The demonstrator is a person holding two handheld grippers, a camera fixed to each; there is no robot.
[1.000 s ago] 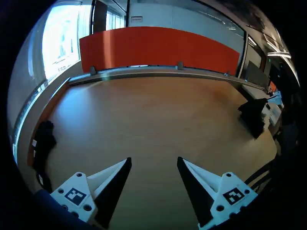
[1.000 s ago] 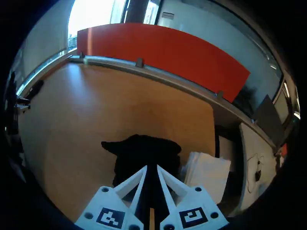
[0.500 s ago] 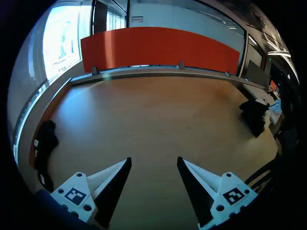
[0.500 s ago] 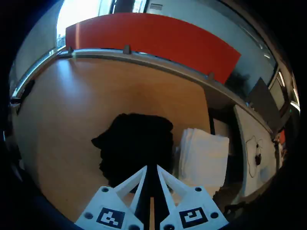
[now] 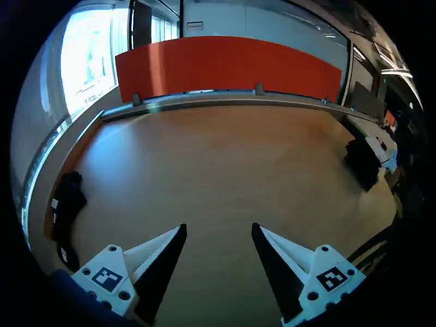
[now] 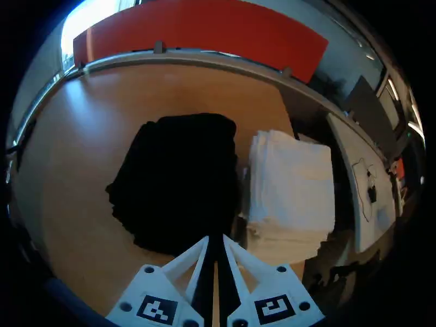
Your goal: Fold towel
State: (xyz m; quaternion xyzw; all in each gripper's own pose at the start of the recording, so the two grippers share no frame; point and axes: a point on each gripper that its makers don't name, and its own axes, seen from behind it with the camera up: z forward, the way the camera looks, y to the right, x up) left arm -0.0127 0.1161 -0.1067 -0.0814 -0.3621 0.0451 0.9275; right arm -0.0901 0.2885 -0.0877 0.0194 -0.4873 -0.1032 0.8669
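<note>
Towel count: one black towel (image 6: 174,180), bunched on the table (image 5: 218,158), right in front of the right claw (image 6: 215,237).
Stack: one pile of white towels (image 6: 291,191), just beside it.
Right side: right claw squeezed nearly closed at the cloth's near edge; might be pinching it, hard to tell.
Left side: left claw (image 5: 218,225) spread wide over bare wood.
Around: one orange panel (image 5: 229,62) along the far edge, and one dark bundle (image 5: 66,199) at the table's left rim.

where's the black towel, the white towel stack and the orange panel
black towel (image 6: 174,174): right gripper view, middle of the cloth
white towel stack (image 6: 291,185): right gripper view, top face of the stack
orange panel (image 5: 229,65): left gripper view, middle of its front face
</note>
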